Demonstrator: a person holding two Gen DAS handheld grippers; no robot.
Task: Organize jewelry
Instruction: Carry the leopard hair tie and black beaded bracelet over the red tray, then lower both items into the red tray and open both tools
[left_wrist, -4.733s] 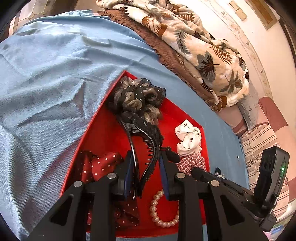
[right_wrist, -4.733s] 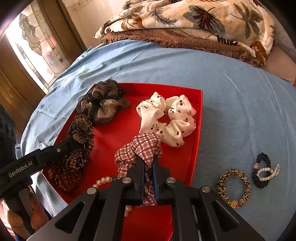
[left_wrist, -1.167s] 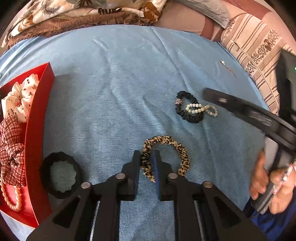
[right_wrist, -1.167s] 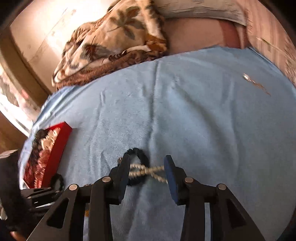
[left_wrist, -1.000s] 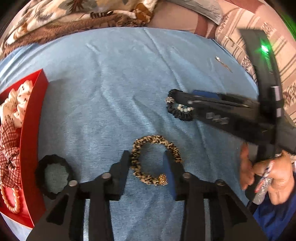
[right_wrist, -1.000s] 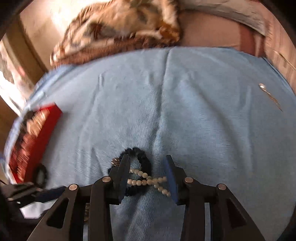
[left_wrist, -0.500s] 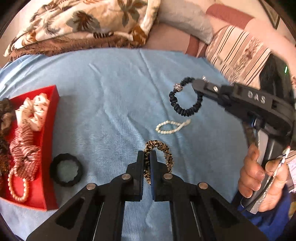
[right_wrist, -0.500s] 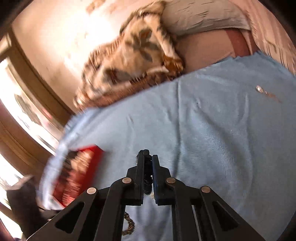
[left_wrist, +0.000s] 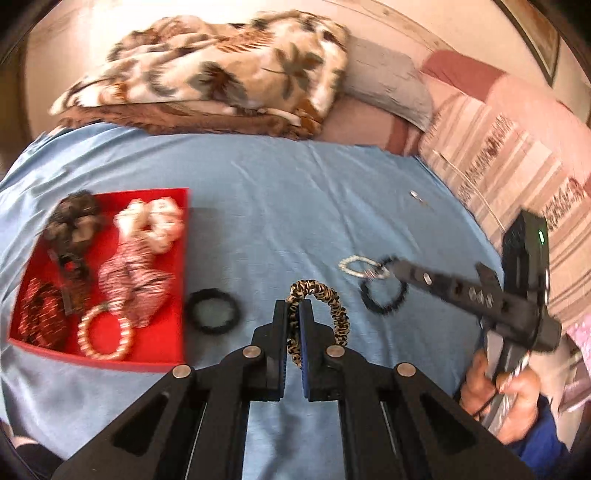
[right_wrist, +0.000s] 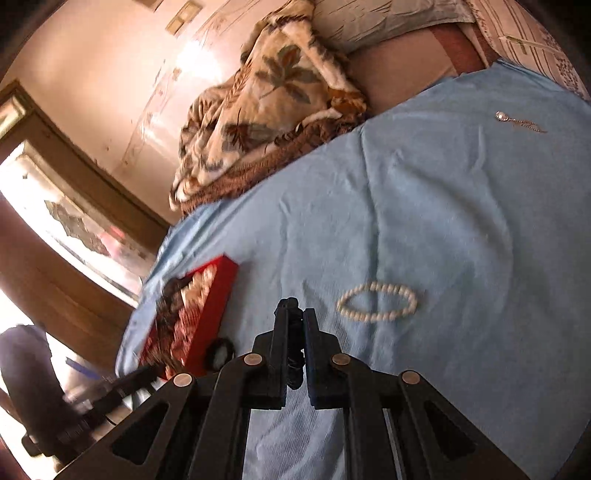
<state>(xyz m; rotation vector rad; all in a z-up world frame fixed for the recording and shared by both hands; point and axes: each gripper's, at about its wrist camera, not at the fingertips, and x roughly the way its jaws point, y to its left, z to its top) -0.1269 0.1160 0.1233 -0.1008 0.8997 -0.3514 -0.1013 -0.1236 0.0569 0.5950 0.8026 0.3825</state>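
Leopard-print fabric is pinched tight between the pads of the left gripper (left_wrist: 293, 325), and that leopard scrunchie (left_wrist: 325, 306) arches up and over to the right of the fingertips, clear of the blue bedsheet (left_wrist: 295, 206). Over on the right, the right gripper (left_wrist: 393, 267) is clamped on the black beaded scrunchie (left_wrist: 384, 293), which dangles below its tip; in its own wrist view the dark band is squeezed between the closed jaws. A white pearl bracelet (right_wrist: 376, 301) lies flat on the sheet just beside that tip. Left of the action, the red tray (left_wrist: 162, 354) sits loaded with a polka-dot scrunchie (left_wrist: 155, 225), a plaid scrunchie (left_wrist: 133, 280), dark hair pieces and a pearl loop (left_wrist: 105, 334). A black ring-shaped band (left_wrist: 214, 310) rests on the sheet just beside the tray's right wall. A person's hand (left_wrist: 506, 398) grips the right tool's handle at lower right.
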